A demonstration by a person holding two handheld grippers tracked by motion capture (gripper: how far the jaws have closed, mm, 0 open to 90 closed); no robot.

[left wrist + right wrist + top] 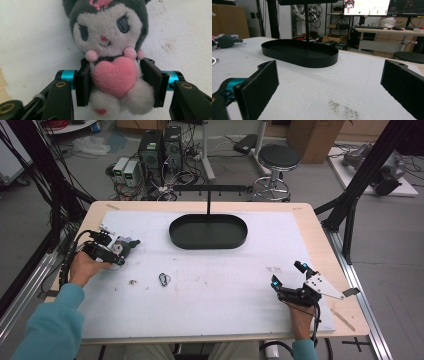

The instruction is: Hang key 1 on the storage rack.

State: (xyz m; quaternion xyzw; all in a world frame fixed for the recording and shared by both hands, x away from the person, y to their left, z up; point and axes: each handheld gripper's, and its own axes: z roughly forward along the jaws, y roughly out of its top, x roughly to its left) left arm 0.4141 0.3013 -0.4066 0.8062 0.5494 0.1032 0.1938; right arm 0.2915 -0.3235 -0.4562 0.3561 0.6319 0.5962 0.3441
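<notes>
Left gripper (117, 82) clamped on plush (110, 50), at 9 o'clock of table (310, 220); right gripper (329, 85) released, 4 o'clock.

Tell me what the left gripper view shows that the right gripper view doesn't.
Left gripper view alone: the plush toy's face, pink bow and pink heart, with the left gripper's pads against its body on both sides.
Right gripper view alone: the black oval tray with its upright post, a desk with monitors, a stool, and the right gripper's wide-open jaws with nothing between.
Shared: the white table cover and the plush toy, seen small at the right view's left edge.
</notes>
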